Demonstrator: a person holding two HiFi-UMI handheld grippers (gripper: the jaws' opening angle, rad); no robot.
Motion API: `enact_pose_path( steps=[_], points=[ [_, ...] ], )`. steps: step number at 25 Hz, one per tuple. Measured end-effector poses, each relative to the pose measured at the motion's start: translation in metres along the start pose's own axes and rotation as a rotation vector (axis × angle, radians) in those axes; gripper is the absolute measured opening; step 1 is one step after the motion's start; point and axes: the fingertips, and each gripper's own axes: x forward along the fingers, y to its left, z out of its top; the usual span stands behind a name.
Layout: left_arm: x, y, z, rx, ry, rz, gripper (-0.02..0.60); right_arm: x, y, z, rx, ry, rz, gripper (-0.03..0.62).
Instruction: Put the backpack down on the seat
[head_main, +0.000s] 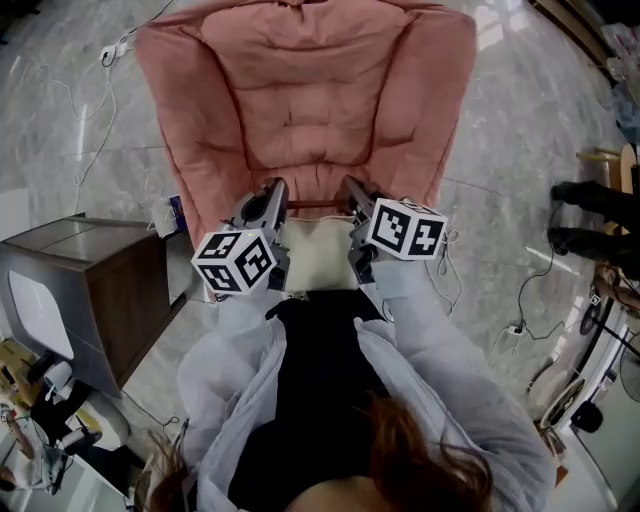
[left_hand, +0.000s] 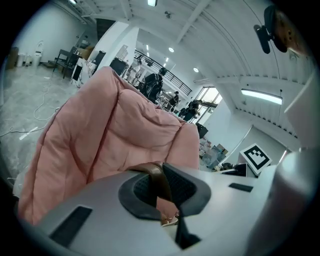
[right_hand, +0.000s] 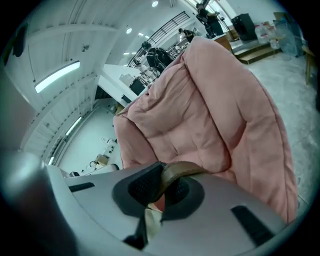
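My left gripper and right gripper have their jaws clenched on the strap of the backpack. The armchair seat lies straight ahead of the backpack, lower.

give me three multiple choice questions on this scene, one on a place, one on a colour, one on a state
1. Where is the backpack?
A) between the left claw and the right claw, at the front of the armchair
B) on a shelf
C) on a wall hook

2. What colour is the armchair?
A) grey
B) pink
C) green

3. What state is the left claw in?
A) wide open and empty
B) shut on a brown strap
C) shut on nothing

Answers:
1 A, the head view shows the cream bag between both claws by the seat front.
2 B, pink cushions show in every view.
3 B, the left gripper view shows the strap pinched between its pads.
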Motion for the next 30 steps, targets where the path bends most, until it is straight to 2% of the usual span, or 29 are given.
enact_pose_path(
  steps=[15,21,23,26,30],
  points=[
    [0.132,0.079,0.015,-0.060,0.037,0.077,0.025,0.112,-0.066,0.079,0.054,0.004,-0.051,0.009],
    [0.170,0.119,-0.013,-0.147,0.061,0.114,0.025,0.164,-0.108,0.068,0.009,0.038,-0.113,0.009],
    [0.179,0.124,-0.021,-0.167,0.074,0.123,0.025,0.171,-0.120,0.063,0.026,0.037,-0.126,0.009],
    [0.188,0.127,-0.030,-0.157,0.103,0.139,0.025,0.175,-0.129,0.062,0.076,0.023,-0.135,0.009],
    [0.191,0.120,-0.045,-0.128,0.148,0.126,0.025,0.172,-0.133,0.054,0.087,0.032,-0.164,0.009]
  ],
)
